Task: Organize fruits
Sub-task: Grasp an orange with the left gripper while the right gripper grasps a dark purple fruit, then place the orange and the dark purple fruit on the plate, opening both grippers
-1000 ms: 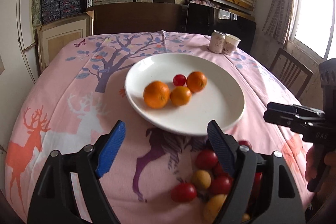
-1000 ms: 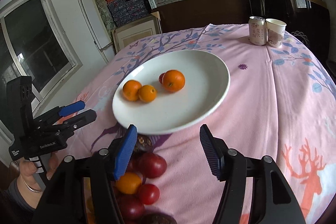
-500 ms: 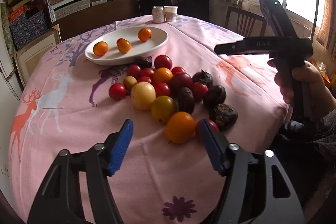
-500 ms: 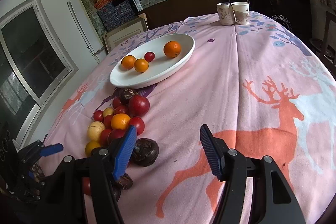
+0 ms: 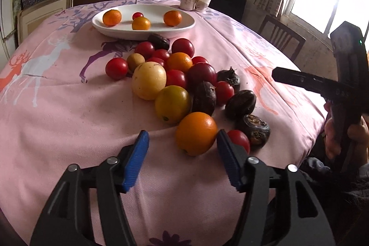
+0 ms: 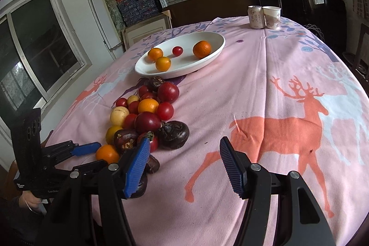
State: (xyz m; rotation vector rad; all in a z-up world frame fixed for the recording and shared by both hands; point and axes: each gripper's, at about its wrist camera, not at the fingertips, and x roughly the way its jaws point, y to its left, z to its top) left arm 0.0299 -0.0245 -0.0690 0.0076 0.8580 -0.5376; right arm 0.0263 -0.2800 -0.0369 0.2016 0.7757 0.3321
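The nearest orange [image 5: 196,133] sits at the near end of the fruit pile [image 5: 175,82], by the table's near edge; half a second ago it lay further ahead of the left gripper [image 5: 182,151], which has closed in. Its blue pads are spread wide, the orange just ahead between them, untouched. The white plate [image 5: 188,25] toward the far edge holds three oranges and a small red fruit, as before. The right gripper [image 6: 183,163] hovers level over the pink tablecloth [image 6: 265,89] beside the pile, spread and holding nothing.
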